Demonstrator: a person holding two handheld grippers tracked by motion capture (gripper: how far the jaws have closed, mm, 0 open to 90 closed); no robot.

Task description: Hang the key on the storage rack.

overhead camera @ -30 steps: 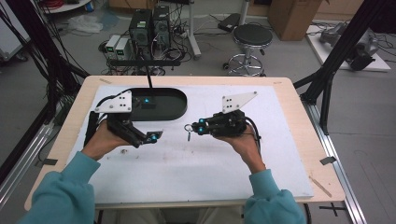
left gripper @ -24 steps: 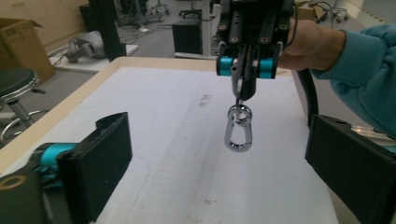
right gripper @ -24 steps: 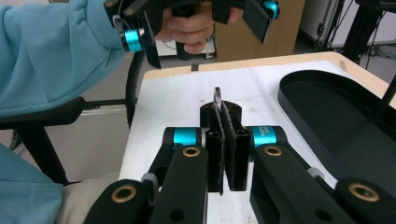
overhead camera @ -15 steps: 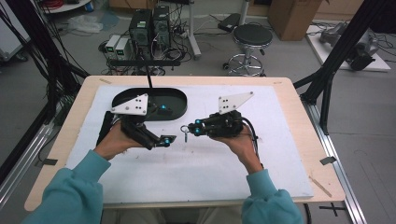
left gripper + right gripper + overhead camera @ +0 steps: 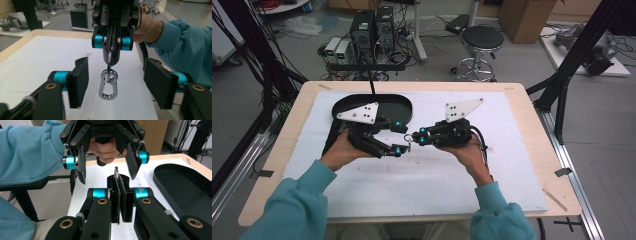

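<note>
Over white table, right hand-held gripper pinches carabiner; left hand-held gripper, unclenched, has been closing.

Left tool moved across the table from beside the tray toward the right tool. Its jaws have been closing and now flank the hanging carabiner, pads not touching it.

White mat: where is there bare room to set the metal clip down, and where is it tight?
The white mat is bare near the person, between the two sleeves, and to the right, between the right gripper and the wooden table edge. It is crowded at the middle, where the left gripper brackets the clip, with the black tray just behind.
</note>
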